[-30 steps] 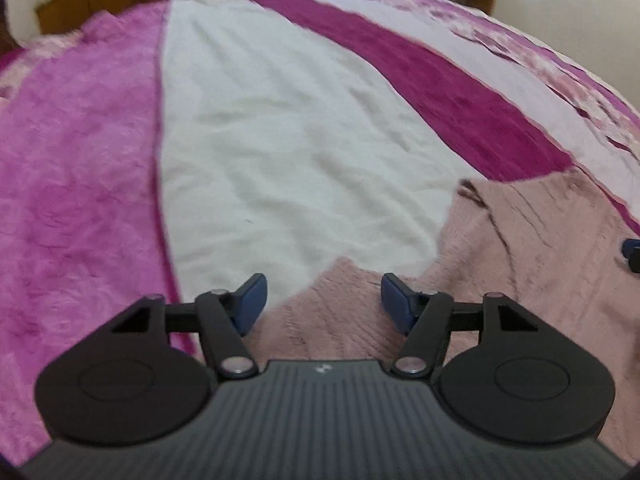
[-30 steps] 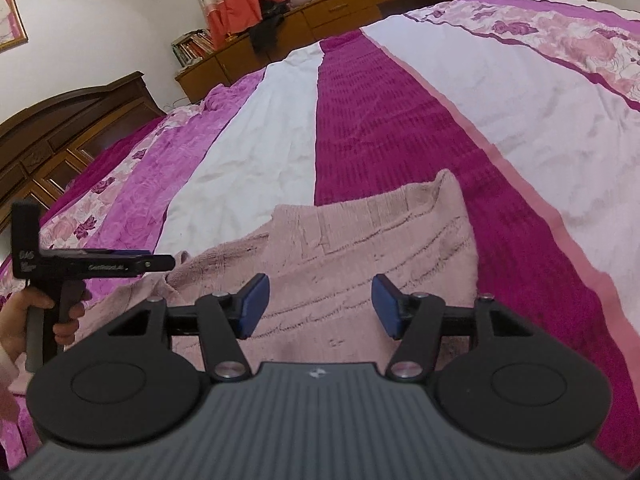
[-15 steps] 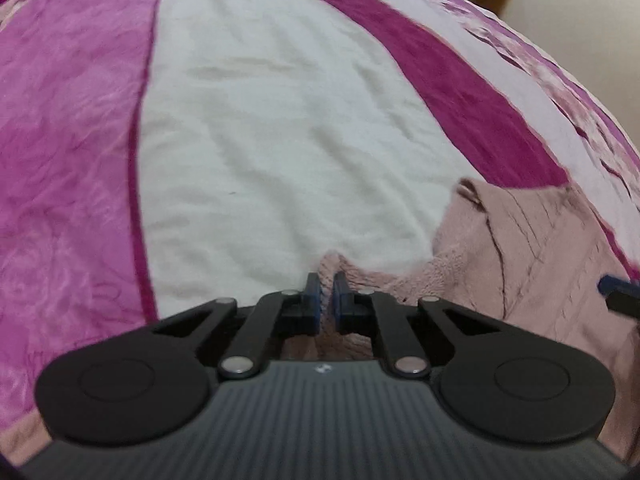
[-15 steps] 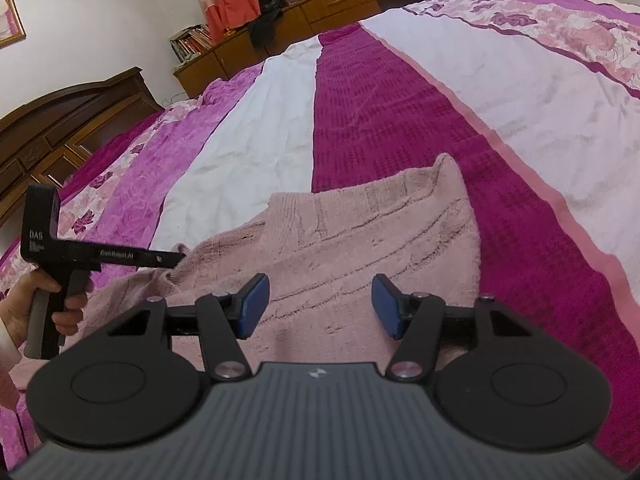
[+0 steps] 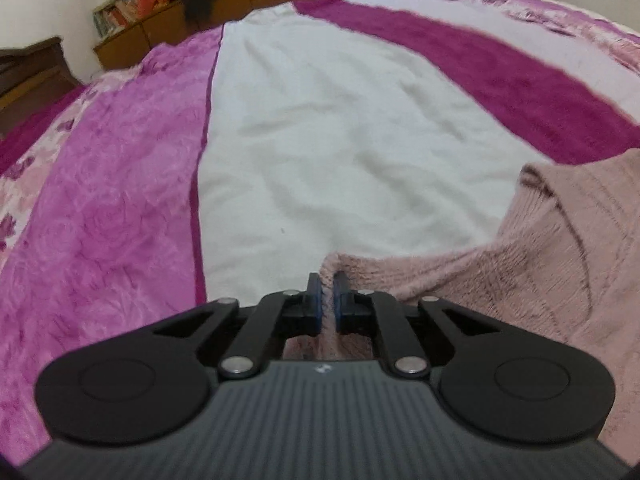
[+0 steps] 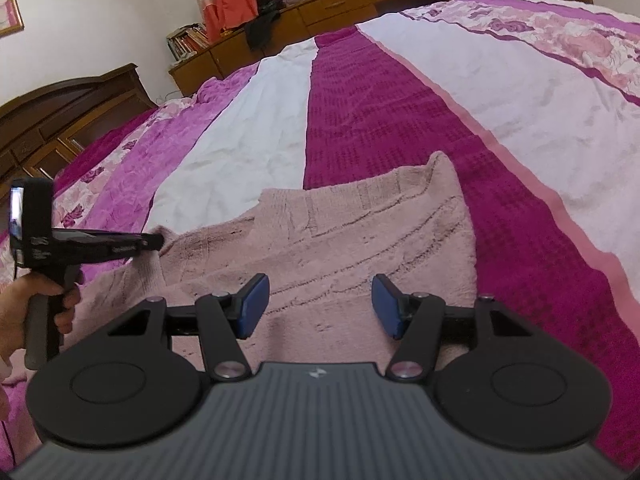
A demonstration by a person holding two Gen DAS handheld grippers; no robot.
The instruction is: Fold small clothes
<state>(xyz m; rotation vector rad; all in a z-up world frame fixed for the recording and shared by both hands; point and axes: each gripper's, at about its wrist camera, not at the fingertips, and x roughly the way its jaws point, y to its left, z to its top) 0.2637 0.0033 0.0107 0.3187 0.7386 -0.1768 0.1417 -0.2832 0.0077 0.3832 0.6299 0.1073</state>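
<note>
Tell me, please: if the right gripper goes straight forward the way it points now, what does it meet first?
Most likely the pink sweater. The right gripper is open above it, and the knit fills the line between the pads. Height above the cloth is unclear.

Pink knit sweater (image 6: 352,240) lies spread on striped bedspread (image 6: 380,112)

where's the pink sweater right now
The pink sweater lies on the striped bedspread, straight ahead in the right wrist view under the open right gripper; the left gripper pinches its left edge.
</note>
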